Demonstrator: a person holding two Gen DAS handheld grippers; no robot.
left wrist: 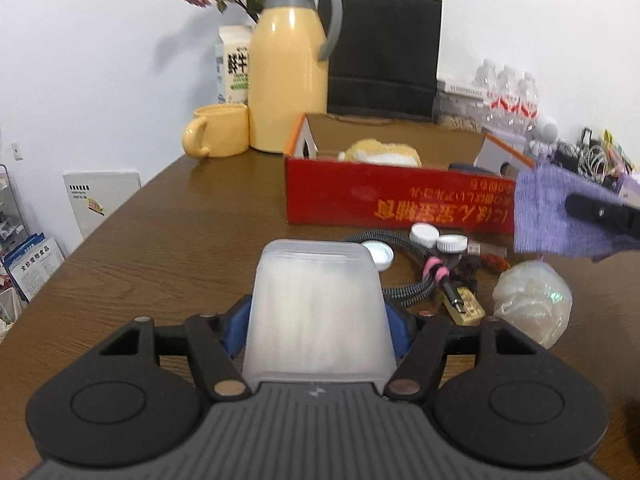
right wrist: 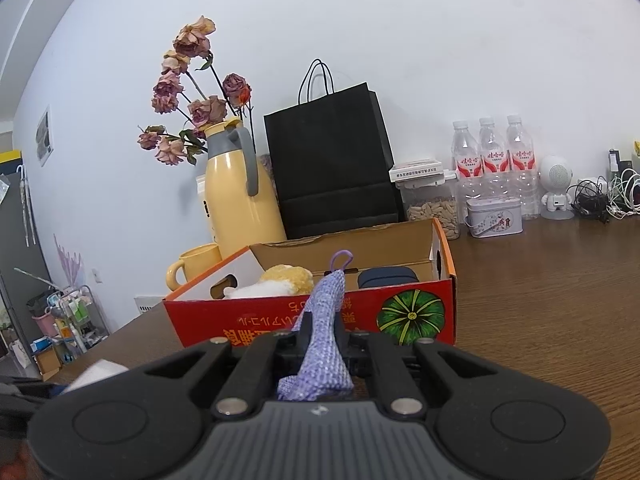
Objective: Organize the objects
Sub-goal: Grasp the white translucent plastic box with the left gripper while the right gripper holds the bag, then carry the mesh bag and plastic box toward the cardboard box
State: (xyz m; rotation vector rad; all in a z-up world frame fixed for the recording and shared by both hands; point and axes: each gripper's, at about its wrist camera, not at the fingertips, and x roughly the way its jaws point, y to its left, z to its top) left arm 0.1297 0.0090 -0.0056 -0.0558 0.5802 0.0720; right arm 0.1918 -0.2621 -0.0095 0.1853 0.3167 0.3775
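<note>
Left gripper [left wrist: 318,316] clamps the tub [left wrist: 318,304] by its sides, lifted over the table [left wrist: 160,232], likely bound for the box [left wrist: 396,196]. Right gripper [right wrist: 320,344] pinches the cloth [right wrist: 322,332] tight, just short of the box, ready to drop it in.

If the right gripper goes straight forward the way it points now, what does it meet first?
Most likely the red front wall of the cardboard box, straight ahead of the right gripper, which is shut on the purple cloth. Depth is uncertain.
</note>
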